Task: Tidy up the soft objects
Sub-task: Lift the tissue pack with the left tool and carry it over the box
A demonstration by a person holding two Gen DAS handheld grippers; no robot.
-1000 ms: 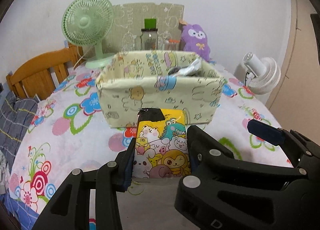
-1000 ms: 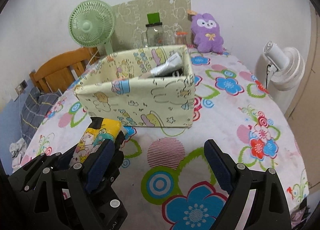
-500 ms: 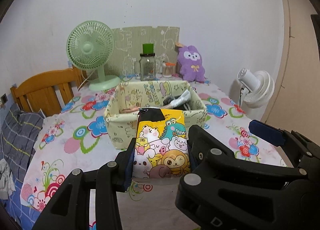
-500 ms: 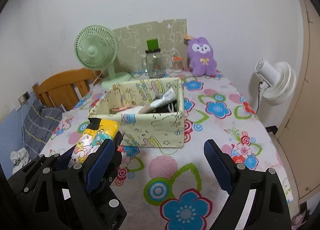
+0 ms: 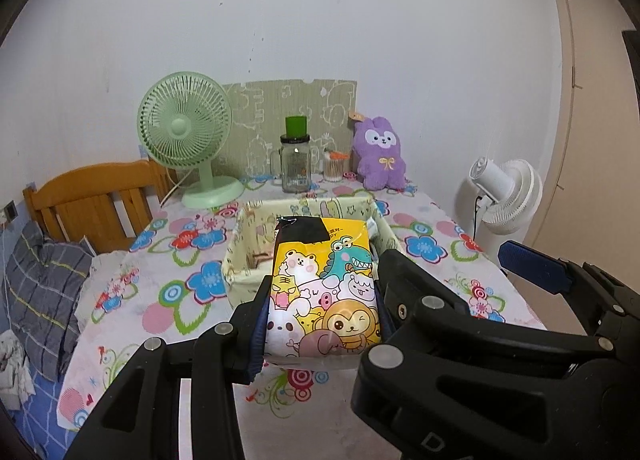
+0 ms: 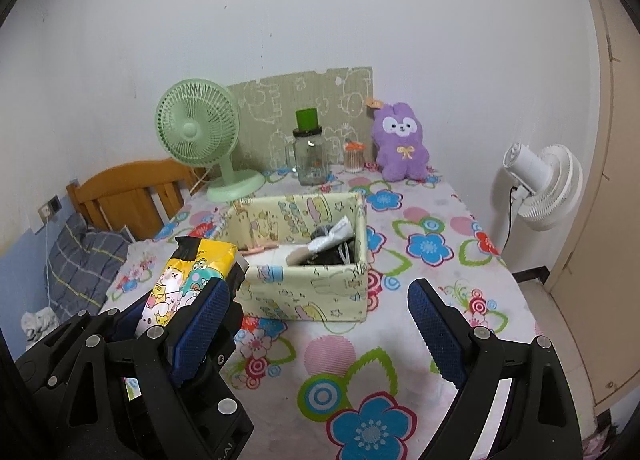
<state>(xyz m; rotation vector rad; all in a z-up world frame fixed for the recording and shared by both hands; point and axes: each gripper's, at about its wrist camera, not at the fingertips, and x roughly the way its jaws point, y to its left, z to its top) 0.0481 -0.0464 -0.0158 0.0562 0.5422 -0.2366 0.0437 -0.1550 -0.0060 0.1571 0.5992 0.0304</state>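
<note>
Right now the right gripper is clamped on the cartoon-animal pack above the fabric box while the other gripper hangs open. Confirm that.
Wrong gripper. The left gripper is the one clamped on the cartoon-animal pack, in front of and above the fabric box; the right gripper hangs open with nothing between its jaws. The left wrist view shows the pads pressing on the pack's sides, and the right wrist view shows the empty gap.

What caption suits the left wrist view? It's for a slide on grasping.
Left gripper clamps a cartoon-animal pack above the floral table, before the fabric storage box.
</note>
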